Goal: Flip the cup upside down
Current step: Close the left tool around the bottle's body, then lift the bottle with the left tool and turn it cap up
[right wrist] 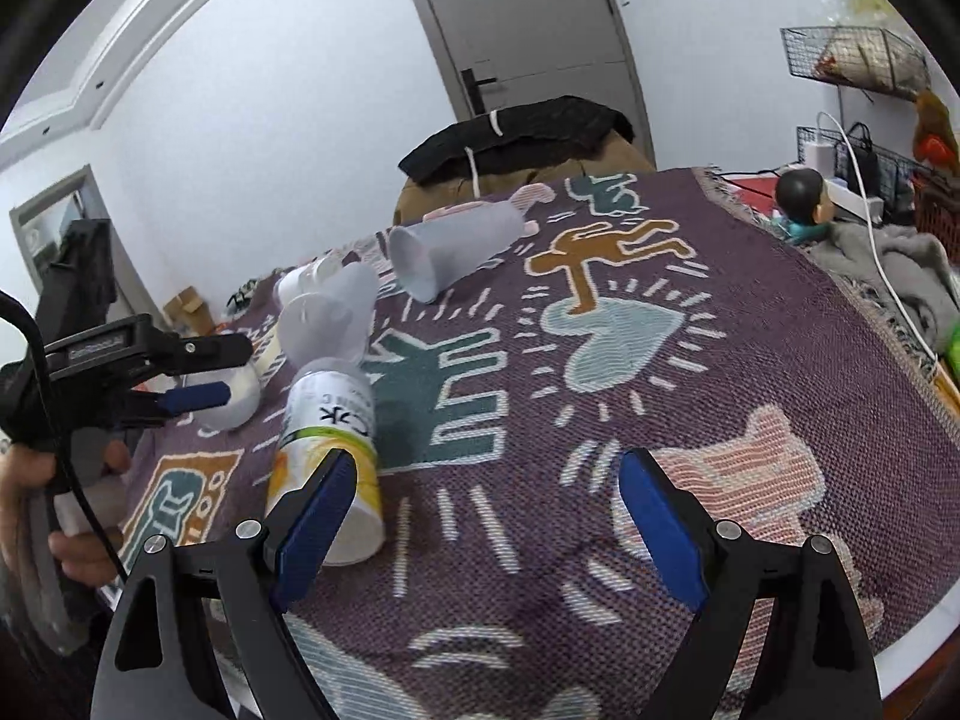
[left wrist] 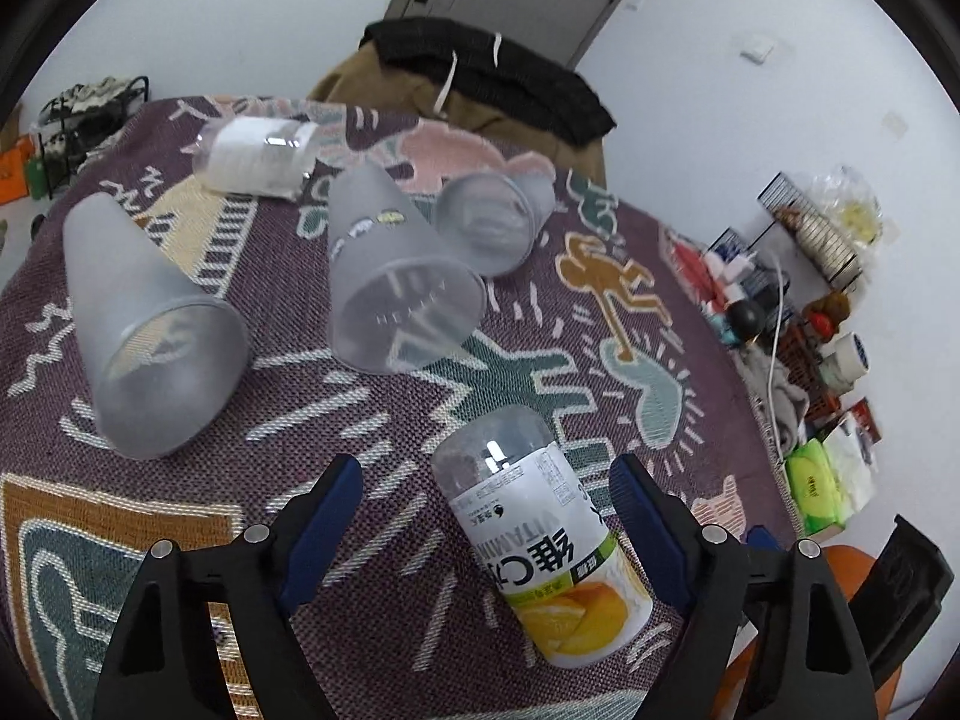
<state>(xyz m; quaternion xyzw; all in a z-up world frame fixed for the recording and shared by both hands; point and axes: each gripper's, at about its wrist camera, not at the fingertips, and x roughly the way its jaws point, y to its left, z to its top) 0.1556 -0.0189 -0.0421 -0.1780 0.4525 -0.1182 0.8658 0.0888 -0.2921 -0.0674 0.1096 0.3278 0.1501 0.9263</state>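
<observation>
Three frosted grey cups lie on their sides on the patterned cloth [left wrist: 708,300]: one at the left [left wrist: 150,336], one in the middle [left wrist: 396,288], one behind it [left wrist: 492,219]. A cup with a vitamin C orange label [left wrist: 546,540] lies between the fingers of my open left gripper [left wrist: 486,516], untouched. My right gripper [right wrist: 486,510] is open and empty over the cloth; the labelled cup [right wrist: 327,450] lies by its left finger. The left gripper [right wrist: 180,378] also shows at the left of the right wrist view.
A white-labelled clear cup [left wrist: 258,153] lies at the cloth's far side. A chair with dark clothes [left wrist: 480,78] stands behind the table. Shelves with clutter and a white cable [left wrist: 780,324] run along the right; green tissue packs [left wrist: 822,492] lie there.
</observation>
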